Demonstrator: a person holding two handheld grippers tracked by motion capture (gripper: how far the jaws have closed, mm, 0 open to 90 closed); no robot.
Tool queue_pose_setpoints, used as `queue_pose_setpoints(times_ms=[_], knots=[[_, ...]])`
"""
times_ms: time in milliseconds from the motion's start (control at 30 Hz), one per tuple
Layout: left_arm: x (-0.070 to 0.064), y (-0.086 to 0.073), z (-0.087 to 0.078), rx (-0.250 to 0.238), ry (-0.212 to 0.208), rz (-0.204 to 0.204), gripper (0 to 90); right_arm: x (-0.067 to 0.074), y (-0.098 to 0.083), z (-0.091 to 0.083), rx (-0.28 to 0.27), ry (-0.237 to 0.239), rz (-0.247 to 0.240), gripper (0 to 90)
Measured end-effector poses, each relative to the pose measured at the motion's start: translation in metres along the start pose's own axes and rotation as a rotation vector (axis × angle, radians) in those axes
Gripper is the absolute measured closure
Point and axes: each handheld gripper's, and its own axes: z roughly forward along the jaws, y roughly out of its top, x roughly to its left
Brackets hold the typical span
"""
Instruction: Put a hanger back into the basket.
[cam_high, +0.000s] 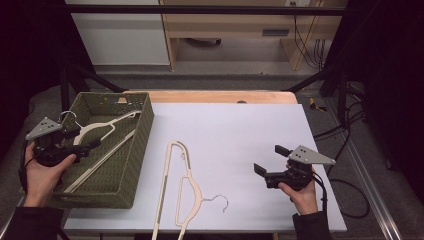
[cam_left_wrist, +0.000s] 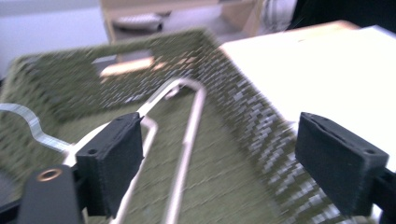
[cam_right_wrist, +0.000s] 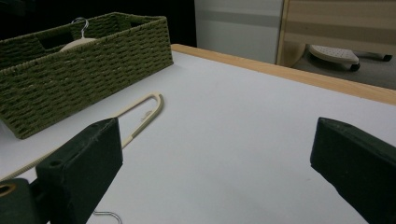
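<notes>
The green woven basket (cam_high: 131, 165) sits at the left edge of the white table (cam_high: 240, 140). Inside it a cream hanger (cam_high: 100, 131) lies slanted, its metal hook toward the basket's far left corner. The left gripper (cam_high: 86, 140) hovers over the basket's left side, its jaws standing wide apart with nothing clamped; the hanger lies below them on the basket floor. A second cream hanger (cam_high: 182, 187) lies flat on the table just right of the basket, hook pointing away from it. The right gripper (cam_high: 267, 160) is well to the right of the basket, jaws apart and empty, over bare table
</notes>
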Motion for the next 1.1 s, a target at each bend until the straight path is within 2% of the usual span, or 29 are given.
queue_pose_setpoints(times_ms=[100,267,367,467,600,800,1000,1100], knots=[[-0.02,0.003,-0.002,-0.071,-0.052,0.001,12.8,0.001,0.0,0.0,-0.007,0.008,0.006,2.6],[-0.047,0.003,-0.004,-0.136,-0.122,0.027,10.1,0.002,0.0,0.002,-0.018,0.036,0.016,1.8],[-0.061,0.002,-0.002,-0.139,-0.147,0.054,8.3,0.004,0.0,0.003,-0.021,0.042,0.015,0.8],[-0.077,0.0,0.003,-0.156,-0.188,0.054,7.1,0.006,0.0,0.004,-0.02,0.046,0.011,0.8],[-0.097,-0.004,0.007,-0.17,-0.219,0.066,5.9,0.01,0.001,0.006,-0.014,0.049,-0.004,1.0],[-0.125,-0.013,0.012,-0.168,-0.236,0.114,5.9,0.017,0.001,0.011,0.002,0.092,-0.011,3.0],[-0.145,-0.017,0.016,-0.144,-0.268,0.152,5.8,0.025,0.001,0.017,0.02,0.104,-0.032,3.7],[-0.151,-0.02,0.017,-0.137,-0.286,0.154,5.8,0.03,0.001,0.021,0.029,0.119,-0.039,5.2]])
